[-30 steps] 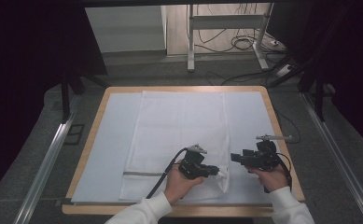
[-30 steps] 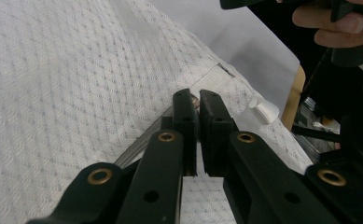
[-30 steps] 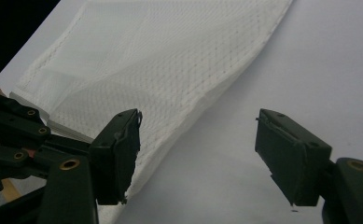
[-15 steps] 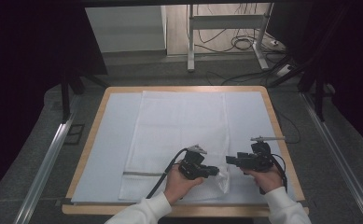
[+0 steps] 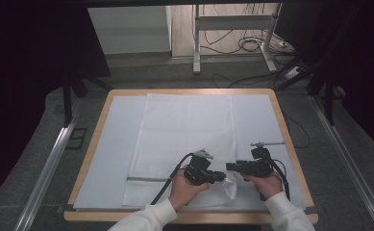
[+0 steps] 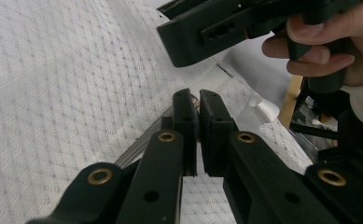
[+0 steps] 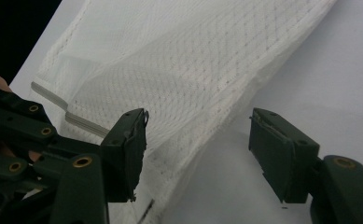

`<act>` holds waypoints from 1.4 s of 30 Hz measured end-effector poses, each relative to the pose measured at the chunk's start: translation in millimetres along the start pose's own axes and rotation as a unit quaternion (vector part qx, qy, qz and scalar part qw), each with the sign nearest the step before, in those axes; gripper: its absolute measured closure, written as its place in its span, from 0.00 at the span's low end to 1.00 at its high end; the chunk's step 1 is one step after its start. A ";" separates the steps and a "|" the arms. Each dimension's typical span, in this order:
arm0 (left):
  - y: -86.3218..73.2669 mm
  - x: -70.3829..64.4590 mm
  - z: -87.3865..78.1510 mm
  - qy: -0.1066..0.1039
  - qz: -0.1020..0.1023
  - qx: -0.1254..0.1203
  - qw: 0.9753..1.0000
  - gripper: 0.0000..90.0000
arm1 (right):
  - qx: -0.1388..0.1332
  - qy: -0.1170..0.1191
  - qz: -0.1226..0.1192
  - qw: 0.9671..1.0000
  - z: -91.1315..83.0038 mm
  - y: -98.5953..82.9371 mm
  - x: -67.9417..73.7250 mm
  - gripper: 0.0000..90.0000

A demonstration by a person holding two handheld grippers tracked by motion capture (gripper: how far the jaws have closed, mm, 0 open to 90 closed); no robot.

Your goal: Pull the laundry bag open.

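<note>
A: Left gripper (image 5: 219,176) first: jaws pinched together on the near right corner of the white towel (image 5: 184,139), fabric caught between the pads in the left gripper view. Corner is raised off the mat.

B: And the right gripper (image 5: 230,167)?

A: Jaws spread wide, nothing between them. In the right gripper view the towel's hem (image 7: 226,107) runs between the pads, not yet clamped. It hovers just beside the left one.

B: Where does the cloth sit?

A: Spread lengthwise down the middle of the pale mat (image 5: 112,144) on the wooden table (image 5: 283,126), far edge near the back, near edge by the hands.

B: Progress?

A: Early, I judge. One corner seized; second grip pending; no fold made yet. Lifting and carrying the edge over all remain.

B: Cloth itself?

A: White, waffle-like weave, stitched hem, a grey stripe (image 5: 141,179) across the near end. Limp, mostly flat, rumpled only at the pinched corner.
</note>
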State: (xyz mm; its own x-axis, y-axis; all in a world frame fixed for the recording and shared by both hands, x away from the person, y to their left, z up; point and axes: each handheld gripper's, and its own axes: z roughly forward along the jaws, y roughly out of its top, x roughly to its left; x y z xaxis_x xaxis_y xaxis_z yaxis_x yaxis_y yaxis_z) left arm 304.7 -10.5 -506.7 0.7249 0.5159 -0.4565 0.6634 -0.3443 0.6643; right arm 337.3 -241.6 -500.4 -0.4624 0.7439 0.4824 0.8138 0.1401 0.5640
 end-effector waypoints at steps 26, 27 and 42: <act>-0.3 -0.1 1.3 0.001 0.004 0.002 1.000 0.97 | 0.034 0.027 0.026 0.999 25.9 2.6 2.6 0.69; -0.3 -0.1 1.2 0.001 0.004 0.002 1.000 0.97 | 0.035 0.030 0.025 0.999 26.2 2.7 2.6 0.73; -2.3 1.4 2.7 0.002 0.001 0.003 1.000 0.97 | 0.036 0.024 -0.008 0.999 25.3 2.7 7.6 0.97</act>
State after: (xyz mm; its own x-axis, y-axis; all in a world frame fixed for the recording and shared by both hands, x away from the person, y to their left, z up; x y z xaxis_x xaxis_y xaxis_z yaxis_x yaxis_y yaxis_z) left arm 304.7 -11.2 -510.5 0.7250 0.5182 -0.4537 0.6637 -0.3497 0.6613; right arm 344.9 -219.0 -512.2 -0.4913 0.7090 0.5059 0.8280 0.2001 0.5238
